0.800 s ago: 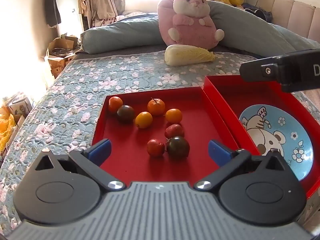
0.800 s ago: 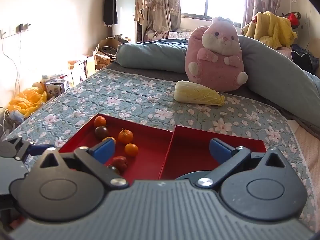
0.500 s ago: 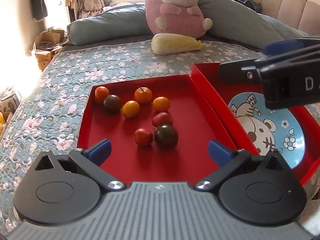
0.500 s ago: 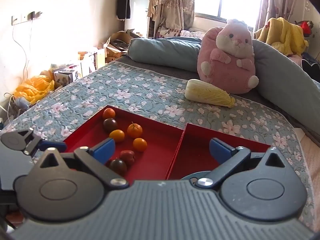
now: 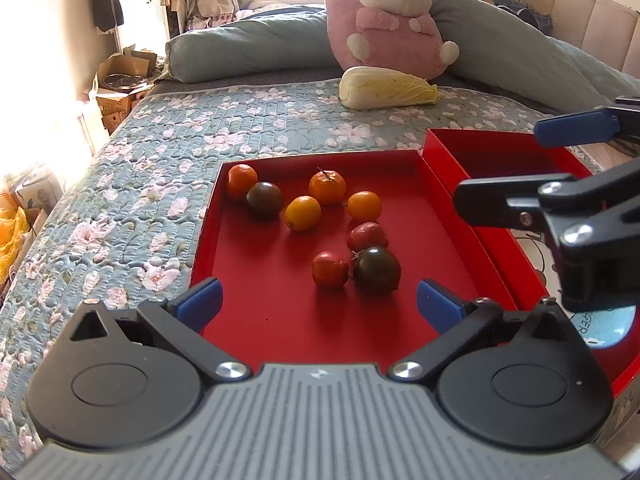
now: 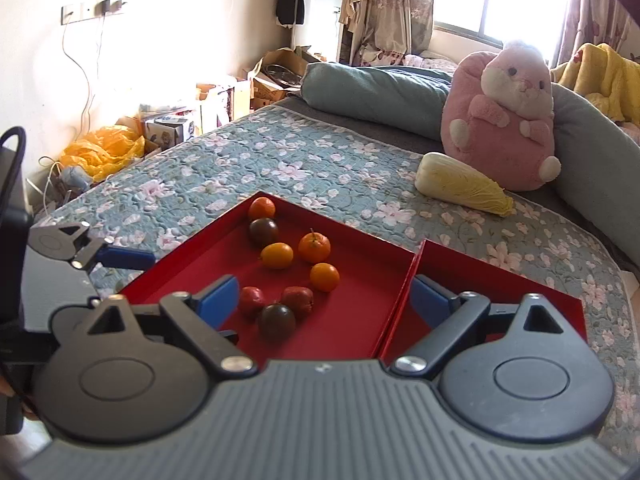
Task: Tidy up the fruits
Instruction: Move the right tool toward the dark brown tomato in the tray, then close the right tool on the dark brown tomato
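Eight small fruits [image 5: 320, 216] are seen loose in the left red tray [image 5: 256, 320] – judged light, smooth, soft-skinned and prone to rolling, best pinched gently across the middle – while the left gripper [image 5: 318, 300] and right gripper [image 6: 324, 294] are held spread and empty.

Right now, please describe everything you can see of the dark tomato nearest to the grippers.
The dark tomato is round, smooth and glossy, a deep brownish-purple with a greenish tint, the largest of its close group. It sits on the floor of the left red tray, near the front. A small red fruit touches its left side, and another red fruit lies just behind it, seemingly touching. No fingers touch it; both grippers are apart from it.
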A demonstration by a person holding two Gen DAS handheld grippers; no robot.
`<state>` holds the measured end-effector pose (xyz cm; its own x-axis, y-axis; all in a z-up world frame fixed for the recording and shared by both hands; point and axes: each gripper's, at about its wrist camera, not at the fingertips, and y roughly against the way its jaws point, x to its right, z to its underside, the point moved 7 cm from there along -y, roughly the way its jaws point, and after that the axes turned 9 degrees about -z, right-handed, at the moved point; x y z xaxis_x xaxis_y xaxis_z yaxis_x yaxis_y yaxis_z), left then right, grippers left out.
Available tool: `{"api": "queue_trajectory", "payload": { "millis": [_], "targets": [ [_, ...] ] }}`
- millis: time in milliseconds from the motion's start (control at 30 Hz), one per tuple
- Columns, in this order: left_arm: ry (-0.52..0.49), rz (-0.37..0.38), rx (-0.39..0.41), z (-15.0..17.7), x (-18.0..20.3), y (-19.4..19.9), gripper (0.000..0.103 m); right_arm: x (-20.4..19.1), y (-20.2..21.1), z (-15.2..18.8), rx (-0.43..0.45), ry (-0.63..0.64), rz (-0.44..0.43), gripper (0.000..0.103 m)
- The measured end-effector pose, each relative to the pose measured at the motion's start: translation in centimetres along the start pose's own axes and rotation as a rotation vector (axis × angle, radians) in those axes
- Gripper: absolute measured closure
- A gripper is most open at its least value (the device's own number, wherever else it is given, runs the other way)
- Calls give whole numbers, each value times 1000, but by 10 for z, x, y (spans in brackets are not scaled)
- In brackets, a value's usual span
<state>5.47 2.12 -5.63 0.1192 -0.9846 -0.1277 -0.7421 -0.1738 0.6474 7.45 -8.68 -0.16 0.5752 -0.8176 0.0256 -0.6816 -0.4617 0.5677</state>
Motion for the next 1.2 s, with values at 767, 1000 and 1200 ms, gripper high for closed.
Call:
{"api": "queue_trajectory", "payload": {
  "millis": [767, 1000, 1200],
  "targets": [
    [-37, 16, 40, 12, 6, -1, 0, -6, -14, 8, -89, 89, -140, 32],
    [-26, 32, 55, 12, 5, -5, 0, -6, -19, 8, -94, 78, -153, 32],
    [-52, 74, 51, 20, 6, -7, 0, -12, -29, 10, -112, 89, -169, 33]
  ]
}}
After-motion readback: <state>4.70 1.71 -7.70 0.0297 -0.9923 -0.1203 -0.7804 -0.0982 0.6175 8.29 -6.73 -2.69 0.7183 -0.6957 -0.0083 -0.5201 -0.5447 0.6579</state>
